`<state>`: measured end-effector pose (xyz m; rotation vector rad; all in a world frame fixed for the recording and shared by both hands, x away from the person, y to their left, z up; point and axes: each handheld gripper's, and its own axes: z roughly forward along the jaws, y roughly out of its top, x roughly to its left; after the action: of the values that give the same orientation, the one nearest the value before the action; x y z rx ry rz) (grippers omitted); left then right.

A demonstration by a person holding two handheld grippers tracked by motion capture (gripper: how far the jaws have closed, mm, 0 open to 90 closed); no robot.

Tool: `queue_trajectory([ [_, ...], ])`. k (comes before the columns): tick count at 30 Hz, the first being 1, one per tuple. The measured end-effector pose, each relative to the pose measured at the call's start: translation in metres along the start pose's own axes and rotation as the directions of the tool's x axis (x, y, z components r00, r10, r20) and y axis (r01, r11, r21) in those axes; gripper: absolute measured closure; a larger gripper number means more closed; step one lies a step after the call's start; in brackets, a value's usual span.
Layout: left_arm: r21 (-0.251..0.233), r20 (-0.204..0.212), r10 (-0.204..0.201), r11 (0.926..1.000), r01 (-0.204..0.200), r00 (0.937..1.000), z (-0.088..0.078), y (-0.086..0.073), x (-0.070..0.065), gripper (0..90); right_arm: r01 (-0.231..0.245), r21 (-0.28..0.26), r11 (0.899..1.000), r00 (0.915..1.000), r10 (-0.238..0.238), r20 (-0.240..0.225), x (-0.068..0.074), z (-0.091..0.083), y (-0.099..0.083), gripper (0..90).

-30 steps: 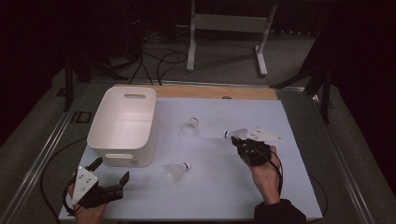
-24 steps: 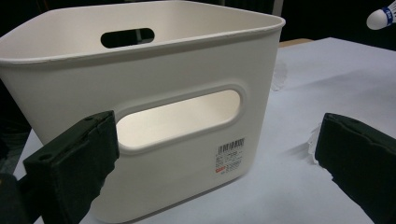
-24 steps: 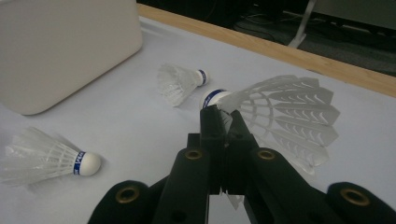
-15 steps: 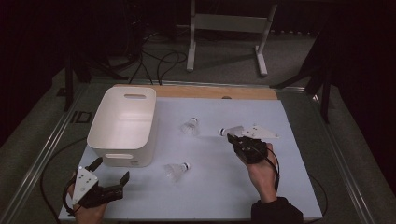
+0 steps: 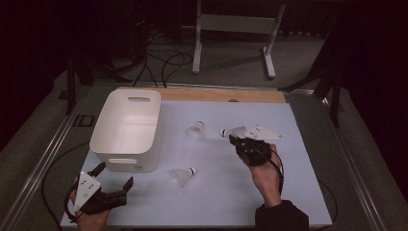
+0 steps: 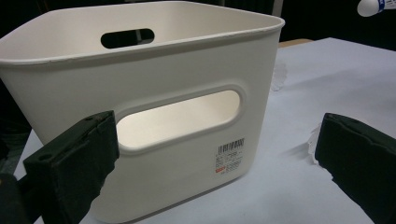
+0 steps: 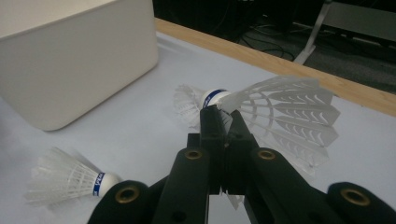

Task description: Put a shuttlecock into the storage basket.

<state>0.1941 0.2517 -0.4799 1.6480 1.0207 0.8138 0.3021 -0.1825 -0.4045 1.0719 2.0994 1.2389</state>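
The white bin [image 5: 126, 130] blocks the bench's [image 5: 288, 192] left side. Two shuttlecocks [image 5: 196, 131] [image 5: 182, 176] dot the middle. Open bench lies right and front.

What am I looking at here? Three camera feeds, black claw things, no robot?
No robot arm: a person holds a hand-held two-jaw tool in each hand. The high view looks down from above the person's side; the other two cameras ride on the tools and look along their black fingers.

On the pale blue table sheet stands a white plastic bin with handle slots, and two white feather-style shuttlecocks with blue-banded corks lie loose.

The right gripper is shut on a third white shuttlecock, pinching its skirt near the cork. The left gripper is open and holds nothing, facing the bin's near wall from the table's near left corner.
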Motion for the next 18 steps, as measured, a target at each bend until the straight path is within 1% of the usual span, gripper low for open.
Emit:
queue_trajectory([
  [4,0.0,0.0,0.0,1.0,0.0,1.0,0.0,0.0,0.0,0.3,-0.007,-0.01,1.0,1.0,0.007,-0.004,0.002,0.0,0.004,89.1],
  [10,0.0,0.0,0.0,1.0,0.0,1.0,0.0,0.0,0.0,0.3,0.009,-0.026,1.0,0.9998,-0.01,-0.02,0.007,0.002,0.012,89.1],
  [18,-0.002,0.003,0.001,1.0,-0.001,1.0,-0.001,0.0,0.0,0.3,0.016,-0.037,0.999,0.9994,-0.017,-0.03,0.011,0.005,0.02,89.1],
])
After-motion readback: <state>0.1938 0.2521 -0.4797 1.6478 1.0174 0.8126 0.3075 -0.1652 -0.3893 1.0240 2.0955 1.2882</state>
